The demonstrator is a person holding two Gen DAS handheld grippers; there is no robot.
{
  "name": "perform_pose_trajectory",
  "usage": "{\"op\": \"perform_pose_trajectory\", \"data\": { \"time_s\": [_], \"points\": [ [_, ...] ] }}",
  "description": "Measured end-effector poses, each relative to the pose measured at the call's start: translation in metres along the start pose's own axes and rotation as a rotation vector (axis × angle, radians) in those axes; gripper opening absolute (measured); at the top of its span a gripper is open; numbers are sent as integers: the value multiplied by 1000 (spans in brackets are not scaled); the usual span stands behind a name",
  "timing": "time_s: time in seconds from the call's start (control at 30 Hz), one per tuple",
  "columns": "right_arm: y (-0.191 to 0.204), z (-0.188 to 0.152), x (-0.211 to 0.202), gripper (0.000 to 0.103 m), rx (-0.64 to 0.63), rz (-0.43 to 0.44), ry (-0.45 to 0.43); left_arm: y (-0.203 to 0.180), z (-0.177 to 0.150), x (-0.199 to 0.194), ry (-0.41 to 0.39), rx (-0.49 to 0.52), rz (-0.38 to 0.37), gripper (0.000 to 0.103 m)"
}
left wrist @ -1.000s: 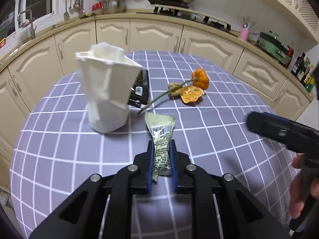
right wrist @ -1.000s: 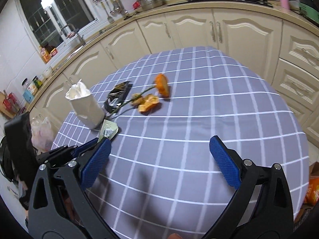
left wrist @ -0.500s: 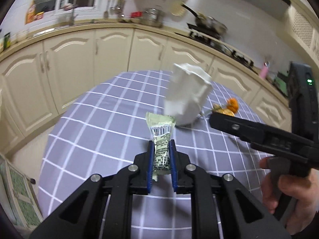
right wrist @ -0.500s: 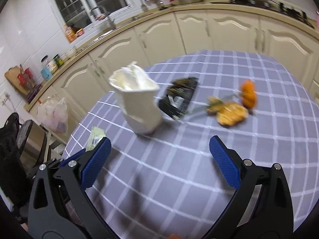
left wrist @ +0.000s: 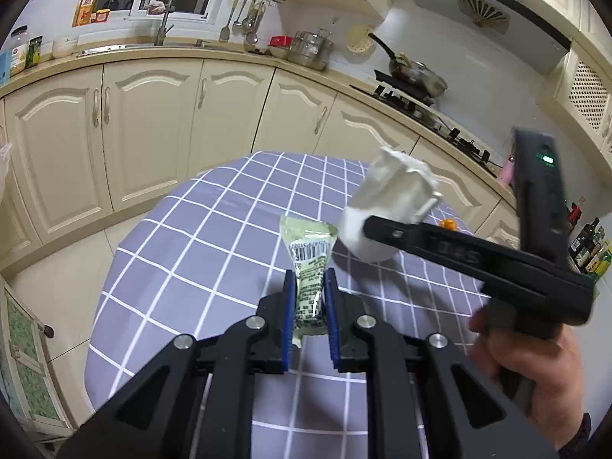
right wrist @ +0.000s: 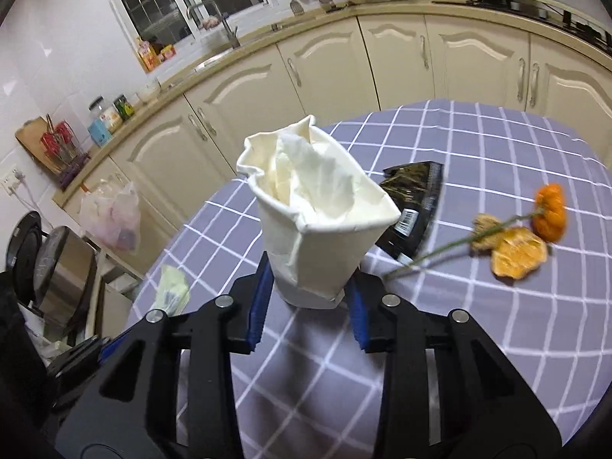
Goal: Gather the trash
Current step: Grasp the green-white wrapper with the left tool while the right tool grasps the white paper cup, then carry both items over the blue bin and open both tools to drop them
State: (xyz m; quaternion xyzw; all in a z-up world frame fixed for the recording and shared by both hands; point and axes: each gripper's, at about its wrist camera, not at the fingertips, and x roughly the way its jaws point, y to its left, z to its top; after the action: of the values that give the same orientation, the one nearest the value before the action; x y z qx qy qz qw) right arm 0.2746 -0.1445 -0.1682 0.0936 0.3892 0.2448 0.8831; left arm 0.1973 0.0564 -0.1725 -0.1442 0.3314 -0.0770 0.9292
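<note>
My left gripper (left wrist: 309, 298) is shut on a pale green snack wrapper (left wrist: 308, 256) and holds it above the checked table's near edge. My right gripper (right wrist: 308, 298) is closed around the base of a crumpled white paper cup (right wrist: 313, 229) stuffed with tissue. The cup is tilted. It also shows in the left wrist view (left wrist: 386, 206), partly behind the right gripper. The green wrapper shows in the right wrist view (right wrist: 172, 290) at lower left.
A black wrapper (right wrist: 415, 206), a dried orange flower on a stem (right wrist: 549, 210) and an orange peel (right wrist: 516, 252) lie on the purple checked tablecloth (right wrist: 497, 306). A lidded bin (right wrist: 57, 267) and a plastic bag (right wrist: 111, 214) stand left of the table. Cream cabinets curve behind.
My right gripper has moved in to the paper cup and closed its fingers around it. My left gripper has swung left with the green wrapper in it.
</note>
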Motion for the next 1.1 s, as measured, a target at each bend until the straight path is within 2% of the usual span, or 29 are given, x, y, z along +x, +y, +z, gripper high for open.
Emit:
{"op": "perform_pose_trajectory", "data": {
  "time_s": [0.33,0.63,1.1],
  "points": [
    [-32,-27,-107,35,39,-11,-136,-48,-3,-27,-54,66,-61,14],
    [-70,-64,-191,35,100,-66,-238,-119,-17,-53,-84,160,-142,14],
    [-145,-123,-295,35,226,-188,-357,-222,-47,-63,-54,309,-280,14]
  ]
}}
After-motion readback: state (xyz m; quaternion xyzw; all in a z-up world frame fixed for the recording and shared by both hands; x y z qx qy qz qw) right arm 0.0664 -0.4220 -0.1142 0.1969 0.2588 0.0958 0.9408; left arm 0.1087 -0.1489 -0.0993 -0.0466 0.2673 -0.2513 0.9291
